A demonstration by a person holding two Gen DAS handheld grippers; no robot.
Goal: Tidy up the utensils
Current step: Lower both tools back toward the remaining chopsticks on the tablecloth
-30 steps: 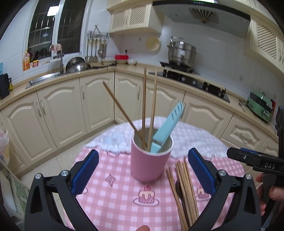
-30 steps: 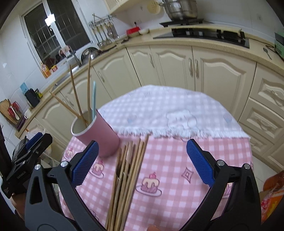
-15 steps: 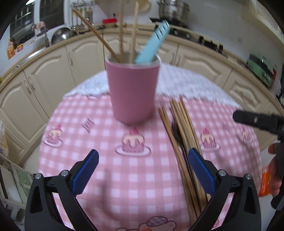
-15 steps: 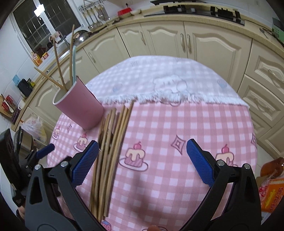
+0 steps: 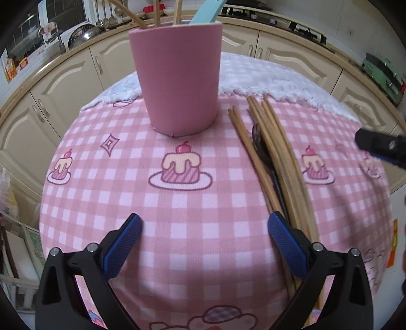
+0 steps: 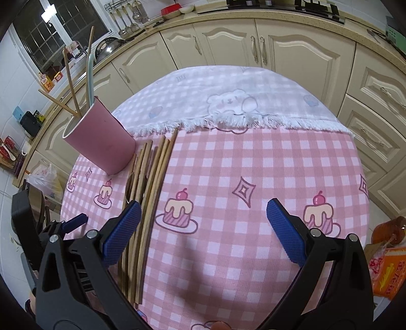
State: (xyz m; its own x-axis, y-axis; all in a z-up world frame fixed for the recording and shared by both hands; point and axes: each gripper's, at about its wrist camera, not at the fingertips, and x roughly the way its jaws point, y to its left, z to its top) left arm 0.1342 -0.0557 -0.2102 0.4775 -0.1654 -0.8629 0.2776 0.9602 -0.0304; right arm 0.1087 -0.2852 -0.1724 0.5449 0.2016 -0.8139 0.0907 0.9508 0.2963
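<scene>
A pink cup [image 5: 179, 78] stands on the pink checked tablecloth [image 5: 127, 162], holding a few wooden chopsticks and a light blue utensil [image 5: 206, 11]. A bundle of wooden chopsticks [image 5: 276, 162] lies to its right over a dark utensil [image 5: 261, 147]. My left gripper [image 5: 203, 243] is open and empty, low over the cloth in front of the cup, its right finger beside the bundle. My right gripper [image 6: 203, 228] is open and empty, its left finger [image 6: 121, 233] over the chopsticks [image 6: 149, 193]. The cup also shows in the right wrist view [image 6: 101, 142].
A white fringed cloth [image 6: 228, 101] covers the table's far half. Cream kitchen cabinets [image 6: 279, 50] curve around behind the table. An orange packet [image 6: 388, 266] lies off the table's right edge. The right gripper's tip shows in the left wrist view [image 5: 380, 147].
Both grippers have come down and forward toward the table. The cup and the chopsticks now look larger and closer. Both stay open and empty.
</scene>
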